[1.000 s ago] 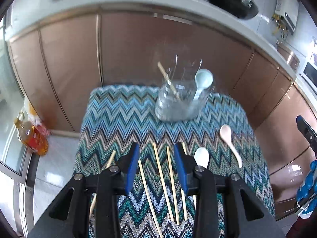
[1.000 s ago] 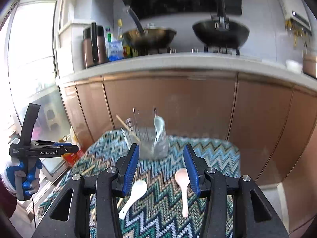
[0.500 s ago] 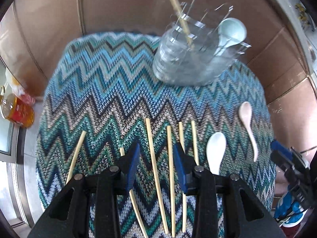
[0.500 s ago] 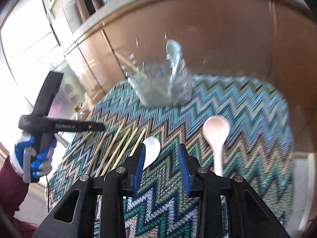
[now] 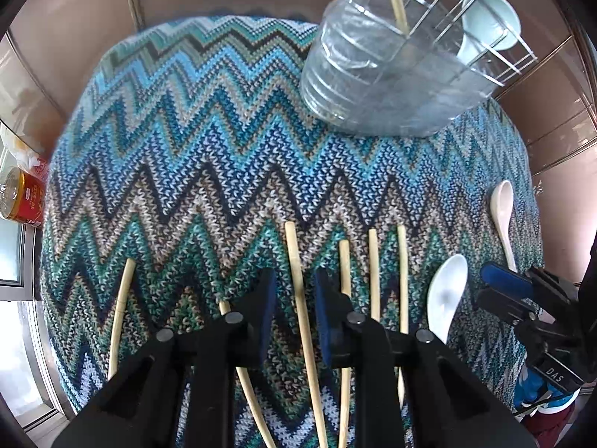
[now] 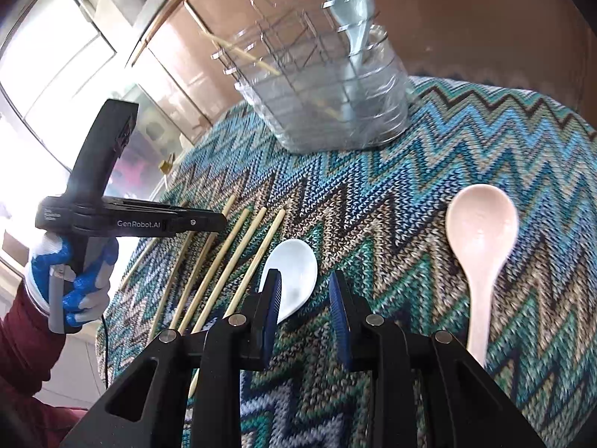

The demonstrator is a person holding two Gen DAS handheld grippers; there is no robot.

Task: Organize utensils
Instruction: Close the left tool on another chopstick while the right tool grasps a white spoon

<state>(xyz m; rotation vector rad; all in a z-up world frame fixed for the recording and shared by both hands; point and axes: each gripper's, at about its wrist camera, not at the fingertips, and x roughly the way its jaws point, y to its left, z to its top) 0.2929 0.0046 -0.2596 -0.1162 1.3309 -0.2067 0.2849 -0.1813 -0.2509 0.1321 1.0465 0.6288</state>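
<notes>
Several wooden chopsticks lie side by side on a zigzag-knit cloth [image 5: 194, 156]. My left gripper [image 5: 294, 310] is open and low over them, its jaws astride one chopstick [image 5: 298, 283]. A white spoon [image 5: 446, 291] and a pink spoon [image 5: 503, 216] lie to the right. My right gripper [image 6: 304, 298] is open, just over the white spoon [image 6: 294, 272], with the pink spoon [image 6: 481, 246] to its right. A clear wire-topped holder [image 5: 391, 74] at the back holds one chopstick and a pale green spoon [image 6: 350, 11].
The cloth-covered table is small, with brown cabinet fronts [image 5: 74, 37] behind it. A red-labelled bottle [image 5: 22, 198] stands on the floor at the left. The left gripper also shows in the right wrist view [image 6: 209, 220], over the chopsticks.
Both grippers have dropped down and forward toward the table. The left now straddles a chopstick; the right has closed in on the white spoon. Both jaws stay open.
</notes>
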